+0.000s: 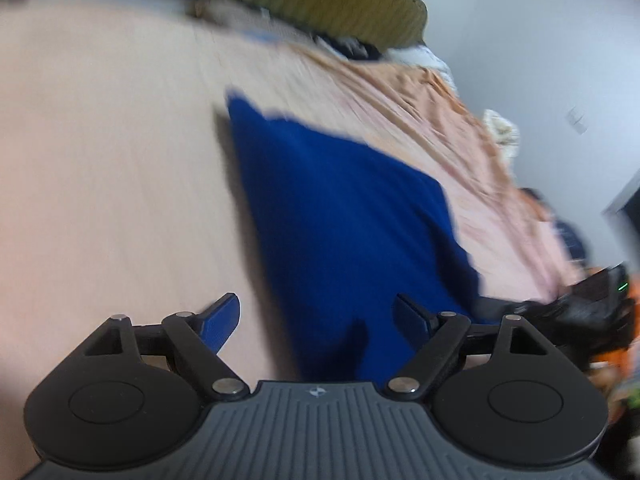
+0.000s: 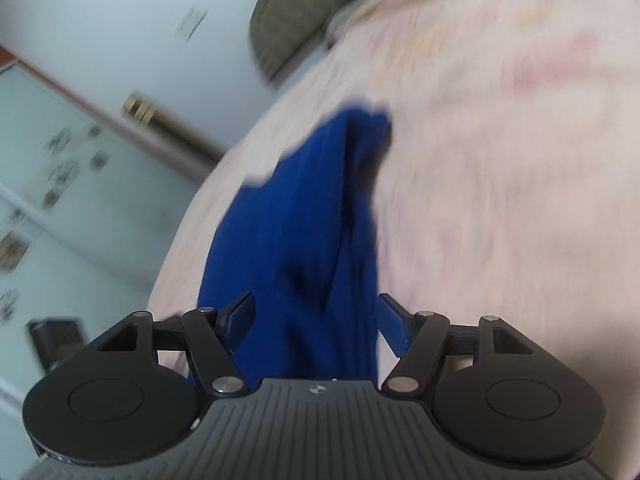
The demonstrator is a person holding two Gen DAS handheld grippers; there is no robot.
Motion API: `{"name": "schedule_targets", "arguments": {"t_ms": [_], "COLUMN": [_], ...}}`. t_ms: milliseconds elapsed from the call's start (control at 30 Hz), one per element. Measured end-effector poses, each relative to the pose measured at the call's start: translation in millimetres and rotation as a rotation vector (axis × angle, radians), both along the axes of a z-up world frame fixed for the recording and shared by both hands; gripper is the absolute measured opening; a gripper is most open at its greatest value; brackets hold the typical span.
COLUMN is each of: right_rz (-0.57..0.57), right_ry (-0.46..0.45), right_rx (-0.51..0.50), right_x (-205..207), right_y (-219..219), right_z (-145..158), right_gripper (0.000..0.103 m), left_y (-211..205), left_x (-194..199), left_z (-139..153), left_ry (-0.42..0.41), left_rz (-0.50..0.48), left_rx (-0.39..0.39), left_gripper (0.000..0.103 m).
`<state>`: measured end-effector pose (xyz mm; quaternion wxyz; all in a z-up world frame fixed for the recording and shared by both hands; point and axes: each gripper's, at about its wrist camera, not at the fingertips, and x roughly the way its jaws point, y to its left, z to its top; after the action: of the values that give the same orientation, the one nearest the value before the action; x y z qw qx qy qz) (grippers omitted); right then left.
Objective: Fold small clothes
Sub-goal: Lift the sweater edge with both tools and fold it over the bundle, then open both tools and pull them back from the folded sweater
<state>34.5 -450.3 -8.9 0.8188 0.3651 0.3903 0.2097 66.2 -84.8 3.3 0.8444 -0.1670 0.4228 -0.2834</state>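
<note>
A dark blue garment [image 1: 344,216] lies on a pink bed sheet [image 1: 100,160]. In the left wrist view it spreads from the middle down between my fingers. My left gripper [image 1: 316,316] is open, jaws wide apart, just above the cloth's near edge. In the right wrist view the blue garment [image 2: 304,232] looks bunched with a ridge, running up from between the fingers. My right gripper [image 2: 316,316] is open with the cloth lying between its jaws. Both views are blurred by motion.
An olive green blanket [image 1: 320,0] lies at the head of the bed; it also shows in the right wrist view [image 2: 288,20]. Rumpled orange-pink bedding [image 1: 460,120] lies at the right. The other gripper [image 1: 592,304] shows at the right edge. A pale wall and cupboard [image 2: 60,160] stand left.
</note>
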Motion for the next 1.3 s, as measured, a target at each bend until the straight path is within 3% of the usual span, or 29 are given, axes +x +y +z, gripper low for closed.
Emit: {"name": "schedule_targets", "arguments": {"t_ms": [33,67,100,133,167,233,333,433,533,567,633,733,767,800,867,933,967,1067,1167,1200,1300], "right_rz": [0.028,0.048,0.045,0.035,0.027,-0.006,-0.025,-0.018,-0.026,-0.035,-0.071,-0.189,-0.205,-0.193,-0.164,-0.137,-0.130,-0.202,-0.251,-0.247,-0.207], "right_ry": [-0.012,-0.033,-0.043,-0.032,-0.016,0.009,-0.035,-0.081,-0.028,-0.018,-0.065,-0.183,-0.222,-0.257,-0.315,-0.274,-0.226,-0.164,-0.205,-0.236,-0.219], "right_rx": [-0.013,-0.035,-0.048,-0.049,-0.054,-0.072,-0.077,-0.063,-0.194,-0.279,-0.341,-0.482,-0.524,-0.551,-0.584,-0.612,-0.619,-0.695,-0.667,-0.666,-0.685], "right_x": [-5.1,-11.3,-14.6,-13.9,-10.2,-9.3,-22.2,-44.9,-52.9,-56.3,-69.0,-80.0,-74.1,-65.3,-45.4,-17.2,-4.3,6.1,-19.0,-25.8,-34.7], "right_y": [4.0,11.0,16.2,19.7,22.5,26.8,37.3,46.1,58.0,62.6,63.4,66.4,70.2,77.1,95.0,110.7,114.3,114.1,114.5,117.9,128.3], "right_z": [-0.4,0.7,2.0,2.2,1.0,-2.1,11.5,23.1,16.2,14.1,25.0,56.2,64.8,71.6,73.5,58.1,45.8,28.4,43.9,47.2,37.6], "right_gripper": [0.069,0.064,0.054,0.045,0.021,0.019,0.019,0.018,0.023,0.025,0.035,0.034,0.034,0.034,0.034,0.037,0.038,0.046,0.056,0.064,0.070], "left_y": [-1.6,-5.1,-10.3,-15.3,-16.1,-12.1,3.8,12.9,2.6,2.2,3.5,-8.2,-17.9,-27.6,-47.3,-65.5,-68.3,-53.8,-48.4,-48.0,-52.1], "left_x": [-4.1,-7.3,-7.1,-3.4,-1.6,-3.5,-23.0,-37.4,-45.0,-50.3,-57.6,-43.5,-31.9,-18.9,1.1,15.6,18.9,9.0,1.8,-1.3,-12.4], "left_z": [-4.7,-5.6,-5.9,-8.0,-9.2,-2.8,23.7,34.9,23.4,25.2,40.5,65.8,68.3,67.6,56.0,37.1,28.3,21.4,20.5,21.3,22.4], "left_ry": [-0.013,-0.037,-0.043,-0.017,-0.006,-0.032,-0.103,-0.125,-0.080,-0.098,-0.180,-0.278,-0.281,-0.270,-0.236,-0.184,-0.151,-0.117,-0.114,-0.119,-0.141], "left_rz": [0.010,0.022,0.006,-0.020,-0.013,-0.003,0.026,0.009,-0.015,-0.019,-0.005,0.029,0.034,0.054,0.121,0.179,0.199,0.241,0.268,0.272,0.270], "left_rx": [-0.024,-0.010,0.005,0.010,0.009,0.012,0.041,0.078,0.232,0.262,0.290,0.279,0.269,0.270,0.332,0.465,0.491,0.378,0.376,0.377,0.408], "left_gripper": [0.082,0.070,0.030,0.019,0.014,0.010,0.009,0.009,0.009,0.009,0.009,0.017,0.031,0.055,0.074,0.074,0.074,0.074,0.074,0.074,0.074]}}
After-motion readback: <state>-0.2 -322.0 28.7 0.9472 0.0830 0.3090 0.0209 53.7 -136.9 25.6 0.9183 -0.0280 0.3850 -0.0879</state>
